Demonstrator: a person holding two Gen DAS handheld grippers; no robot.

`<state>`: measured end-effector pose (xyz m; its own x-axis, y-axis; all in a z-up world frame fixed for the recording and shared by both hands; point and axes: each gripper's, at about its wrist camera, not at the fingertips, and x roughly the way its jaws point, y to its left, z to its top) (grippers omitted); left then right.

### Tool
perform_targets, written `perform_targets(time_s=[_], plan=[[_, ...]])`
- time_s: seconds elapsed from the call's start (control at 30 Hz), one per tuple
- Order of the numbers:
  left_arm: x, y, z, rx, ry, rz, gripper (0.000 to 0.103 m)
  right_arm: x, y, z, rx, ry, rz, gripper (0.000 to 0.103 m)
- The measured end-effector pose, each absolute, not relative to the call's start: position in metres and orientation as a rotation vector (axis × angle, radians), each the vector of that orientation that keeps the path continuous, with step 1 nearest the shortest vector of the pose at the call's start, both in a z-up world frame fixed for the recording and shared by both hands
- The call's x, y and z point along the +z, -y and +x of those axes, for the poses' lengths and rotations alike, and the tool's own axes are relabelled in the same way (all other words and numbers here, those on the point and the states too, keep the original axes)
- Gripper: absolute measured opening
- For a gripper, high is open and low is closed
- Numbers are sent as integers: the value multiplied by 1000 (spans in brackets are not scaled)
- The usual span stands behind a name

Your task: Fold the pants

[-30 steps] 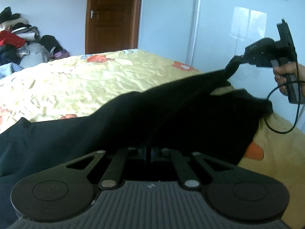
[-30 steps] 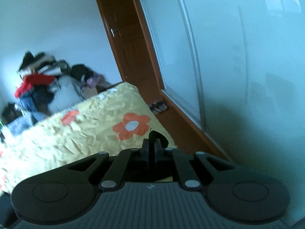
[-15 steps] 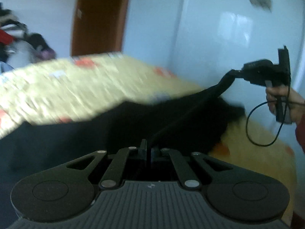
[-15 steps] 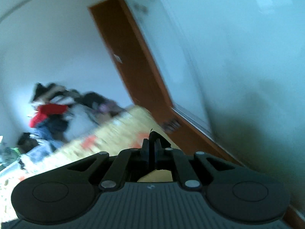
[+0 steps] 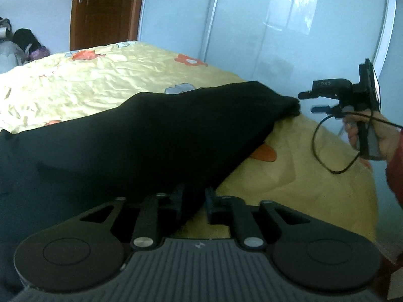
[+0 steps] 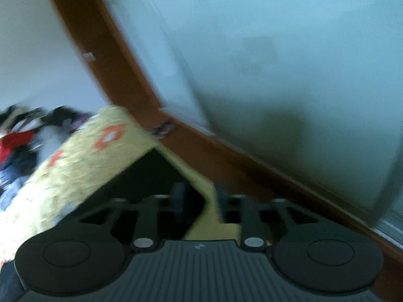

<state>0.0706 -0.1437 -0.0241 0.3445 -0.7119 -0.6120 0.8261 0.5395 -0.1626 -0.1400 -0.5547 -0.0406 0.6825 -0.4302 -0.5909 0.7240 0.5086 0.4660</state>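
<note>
Item: black pants (image 5: pixel 156 136). Spread across the bed (image 5: pixel 83 85), over its yellow flowered bedspread; cloth fills the left wrist view from 9 o'clock through centre, one end bunched toward 2 o'clock near the bed's edge. In the right wrist view a dark wedge of the same cloth (image 6: pixel 151 176) lies on the bedspread just ahead of the fingers.

Left hand-held gripper (image 5: pixel 192 198): jaws standing apart, a narrow gap between them; the pants' edge lies in that gap and over the left finger, not clamped.

Right hand-held gripper (image 6: pixel 197 196): jaws apart, gripping nothing. Seen also from the left wrist view at 3 o'clock (image 5: pixel 306 102), held in the person's hand (image 5: pixel 370 136), its fingertips just beside the bunched end of the pants, separated and clear of the cloth. A black cable (image 5: pixel 327 151) loops below it.

Surroundings: brown wooden door (image 5: pixel 105 10) at 11 o'clock; pale sliding wardrobe panels (image 5: pixel 289 25) from 12 to 2 o'clock; heap of clothes (image 5: pixel 17 42) at 10 o'clock beyond the bed.

Hard to read: the right wrist view is motion-blurred and tilted, so the heap of clothes (image 6: pixel 22 136) and a small dark object on the floor by the door are indistinct. The pants' near portion is cut off by the left gripper's body and the frame's edge.
</note>
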Motion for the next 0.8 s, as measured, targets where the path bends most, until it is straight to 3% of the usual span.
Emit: perform_targets(time_s=[0.03,0.17,0.23,0.3,0.43,0.57,0.8], plan=[[-22,141,69,-1010,-688,184,37,-41,552,-148,-698,-395,783,76],[-3,128,58,-975,-598,169,56,-49,542,-149,-547,-361,924,76],[4,120,55,-925,-545,167,75,-58,540,-145,-519,-363,978,77],[8,110,53,-840,-481,183,81,-67,541,-142,-502,-348,1038,77],[4,93,61,-656,-438,233,84,-67,540,-135,-537,-312,1027,76],[-4,73,81,-505,-497,213,84,-27,512,-114,-665,-309,614,77],[-3,52,119,-402,-619,49,84,0,417,16,-197,-559,156,86]])
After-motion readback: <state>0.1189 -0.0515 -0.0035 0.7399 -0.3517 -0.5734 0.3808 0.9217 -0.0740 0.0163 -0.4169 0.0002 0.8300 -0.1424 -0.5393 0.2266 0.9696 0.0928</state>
